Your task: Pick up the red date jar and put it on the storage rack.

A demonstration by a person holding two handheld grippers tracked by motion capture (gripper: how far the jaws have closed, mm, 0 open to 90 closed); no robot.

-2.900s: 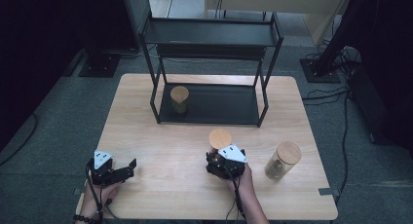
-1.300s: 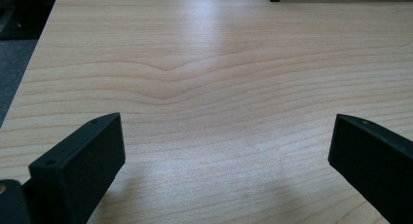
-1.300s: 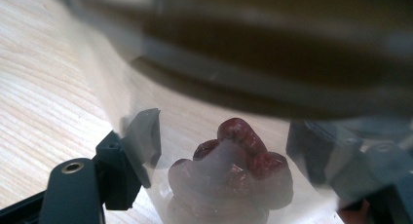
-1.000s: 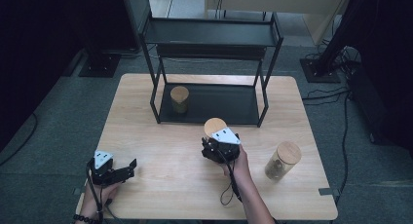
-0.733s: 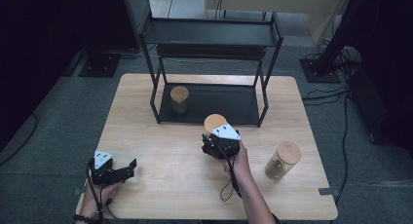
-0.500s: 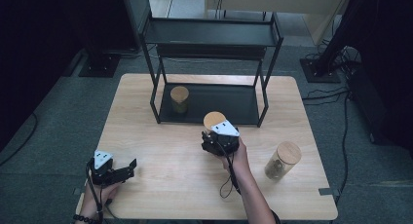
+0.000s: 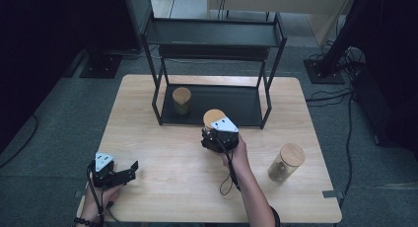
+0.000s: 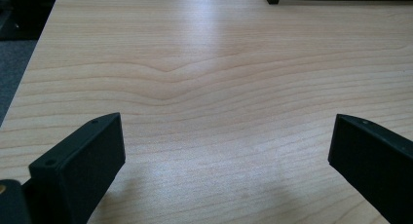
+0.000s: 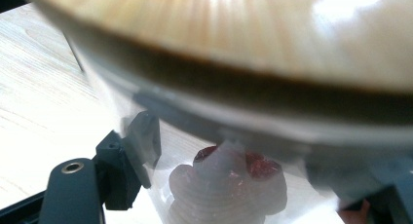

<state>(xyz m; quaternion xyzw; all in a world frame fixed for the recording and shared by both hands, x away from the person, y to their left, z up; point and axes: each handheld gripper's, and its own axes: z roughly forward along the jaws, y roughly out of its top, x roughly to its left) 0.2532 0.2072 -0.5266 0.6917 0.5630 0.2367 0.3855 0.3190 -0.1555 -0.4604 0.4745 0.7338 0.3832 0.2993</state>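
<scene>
My right gripper (image 7: 215,134) is shut on a glass jar with a wooden lid (image 7: 213,118), held just in front of the black shelf rack (image 7: 267,96). In the right gripper view the jar (image 9: 253,151) is very close, its wooden lid (image 9: 234,34) across the top and pale and red contents inside the glass. A second jar (image 7: 181,100) stands on the rack's bottom shelf at the left. A third jar (image 7: 286,162) stands on the table at the right. My left gripper (image 7: 129,170) rests open at the table's near left corner, with bare wood between its jaws (image 8: 224,136).
The wooden table (image 7: 162,153) carries the two-tier black rack at its far side. Cables (image 7: 340,96) and dark stands lie on the grey carpet around the table. The rack's front legs stand left and right of the held jar.
My right gripper has carried the jar away from the near right of the table toward the rack's front edge. The left gripper has stayed in place.
</scene>
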